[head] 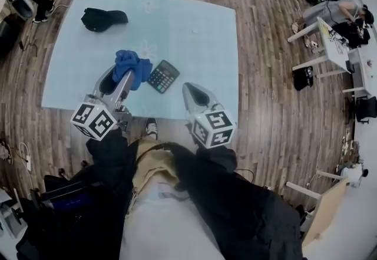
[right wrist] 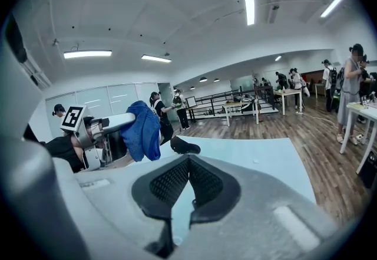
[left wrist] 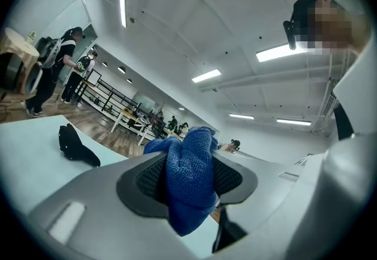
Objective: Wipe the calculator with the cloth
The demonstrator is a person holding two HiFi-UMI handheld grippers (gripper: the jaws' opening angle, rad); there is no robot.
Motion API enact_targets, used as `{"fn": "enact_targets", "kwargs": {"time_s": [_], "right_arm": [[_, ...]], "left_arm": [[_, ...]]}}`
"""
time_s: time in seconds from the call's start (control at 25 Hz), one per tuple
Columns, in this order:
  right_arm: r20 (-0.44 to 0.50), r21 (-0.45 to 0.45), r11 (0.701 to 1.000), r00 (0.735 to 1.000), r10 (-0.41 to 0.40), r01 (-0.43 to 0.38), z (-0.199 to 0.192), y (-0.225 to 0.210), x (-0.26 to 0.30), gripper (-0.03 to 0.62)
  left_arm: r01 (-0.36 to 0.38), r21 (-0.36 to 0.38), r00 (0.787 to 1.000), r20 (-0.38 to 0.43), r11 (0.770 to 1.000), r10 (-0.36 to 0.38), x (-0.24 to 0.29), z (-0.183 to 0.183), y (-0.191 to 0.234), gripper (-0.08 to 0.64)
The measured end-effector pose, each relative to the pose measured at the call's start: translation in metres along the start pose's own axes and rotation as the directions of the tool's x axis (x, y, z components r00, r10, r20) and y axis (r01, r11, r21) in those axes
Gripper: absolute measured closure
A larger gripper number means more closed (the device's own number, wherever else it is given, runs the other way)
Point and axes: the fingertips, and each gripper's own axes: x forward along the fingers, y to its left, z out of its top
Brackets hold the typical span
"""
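Blue cloth [head: 133, 65] clamped in the left claw [left wrist: 189, 177] — calculator [head: 163, 76] just beside.

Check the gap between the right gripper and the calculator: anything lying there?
Nothing: in the head view only bare mat separates the right gripper from the calculator. The cloth, in the left gripper, is on the calculator's other side.

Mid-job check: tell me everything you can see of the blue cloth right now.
The blue cloth is a soft, knitted-looking fabric, bunched into a crumpled wad. The left gripper is shut on its middle, with a pad pressing each side; folds bulge above the jaws and a tail hangs below. In the right gripper view it appears to hang clear of the pale blue surface. In the head view it sits just left of the calculator; whether they touch cannot be told.
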Motion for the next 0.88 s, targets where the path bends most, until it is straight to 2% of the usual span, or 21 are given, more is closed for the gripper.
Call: {"fn": "enact_targets", "kwargs": {"time_s": [0.2, 0.4, 0.6, 0.8, 0.88], "right_arm": [[-0.055, 0.014, 0.999, 0.998, -0.028, 0.029, -0.002, -0.003, 0.036, 0.591], [-0.127, 0.040, 0.997, 0.990, -0.057, 0.063, -0.019, -0.017, 0.064, 0.591], [-0.206, 0.088, 0.994, 0.977, -0.051, 0.071, -0.050, -0.035, 0.081, 0.591], [-0.284, 0.126, 0.991, 0.959, -0.006, 0.044, -0.085, -0.064, 0.102, 0.591], [-0.312, 0.148, 0.988, 0.950, 0.011, 0.037, -0.098, -0.070, 0.106, 0.591]], "left_arm": [[-0.003, -0.053, 0.998, -0.057, 0.999, 0.000, 0.017, -0.014, 0.039, 0.364], [-0.024, -0.087, 0.985, -0.173, 0.996, 0.008, 0.045, -0.059, 0.073, 0.364], [-0.061, -0.103, 0.950, -0.311, 0.993, 0.026, 0.057, -0.117, 0.091, 0.364], [-0.139, -0.103, 0.901, -0.426, 0.985, 0.083, 0.075, -0.177, 0.110, 0.364], [-0.172, -0.080, 0.876, -0.469, 0.982, 0.115, 0.075, -0.195, 0.117, 0.364]]}}
